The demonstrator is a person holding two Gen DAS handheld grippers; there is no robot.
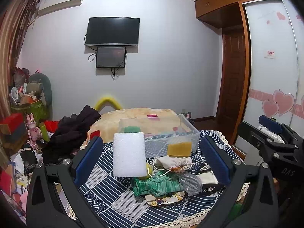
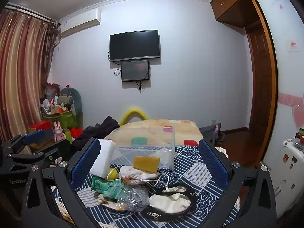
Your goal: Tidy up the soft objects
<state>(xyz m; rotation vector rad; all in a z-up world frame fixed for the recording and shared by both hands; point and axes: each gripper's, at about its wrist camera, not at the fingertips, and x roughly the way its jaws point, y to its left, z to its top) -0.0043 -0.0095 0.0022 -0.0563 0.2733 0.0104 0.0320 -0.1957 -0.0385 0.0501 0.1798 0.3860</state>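
Observation:
A white foam block stands upright on the patterned cloth, also in the right wrist view. A yellow sponge leans by a clear plastic box that holds a green sponge. A pile lies in front: white drawstring pouch, green cloth, silver mesh bag, black-rimmed cream pouch. My left gripper is open above the pile. My right gripper is open above it too. Both hold nothing.
The blue patterned tablecloth has a lace edge near me. A beige blanket lies behind the box. Dark clothes pile at left, clutter beyond. A wardrobe and a white case stand right.

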